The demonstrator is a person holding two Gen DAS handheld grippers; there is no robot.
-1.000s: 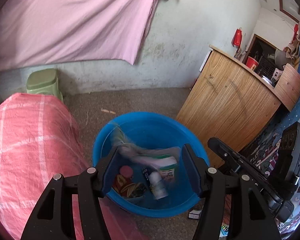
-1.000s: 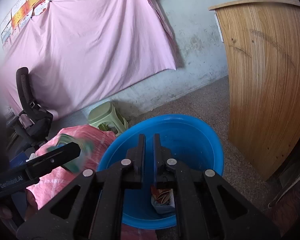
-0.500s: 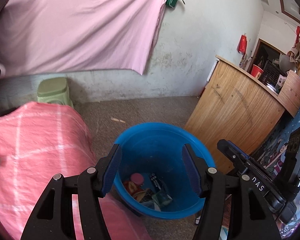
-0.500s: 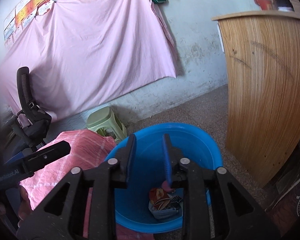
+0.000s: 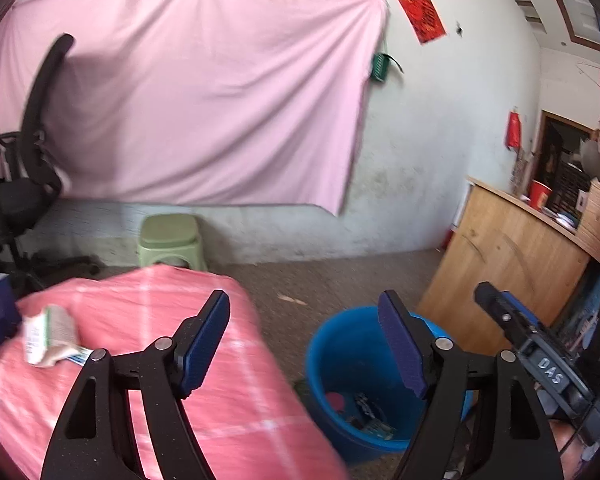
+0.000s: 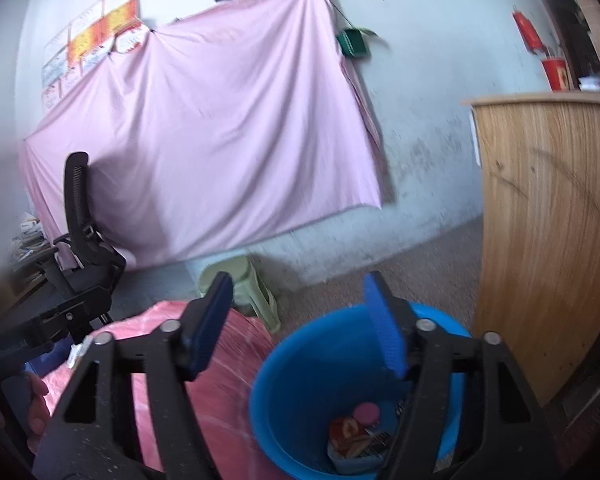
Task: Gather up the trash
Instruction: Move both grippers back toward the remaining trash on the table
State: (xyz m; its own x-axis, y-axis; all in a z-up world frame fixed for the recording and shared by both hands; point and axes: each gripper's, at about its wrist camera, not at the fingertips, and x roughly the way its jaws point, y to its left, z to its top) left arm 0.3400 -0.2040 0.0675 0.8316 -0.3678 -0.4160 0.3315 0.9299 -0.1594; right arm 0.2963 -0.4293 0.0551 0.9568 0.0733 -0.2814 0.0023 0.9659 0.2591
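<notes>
Nearby, a green stool (image 5: 168,240) stands beyond the pink-covered table (image 5: 148,360).

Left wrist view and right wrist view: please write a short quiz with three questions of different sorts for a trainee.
1. True or false: the left claw is shut on a wrapper.
2. Where does the crumpled carton lie? A) in the bucket B) on the pink cloth C) on the stool
3. Fill in: the trash lies at the bottom of the blue ____.

Key
1. False: both the left claw and the right claw are open and empty.
2. B, on the pink cloth.
3. bucket
</notes>
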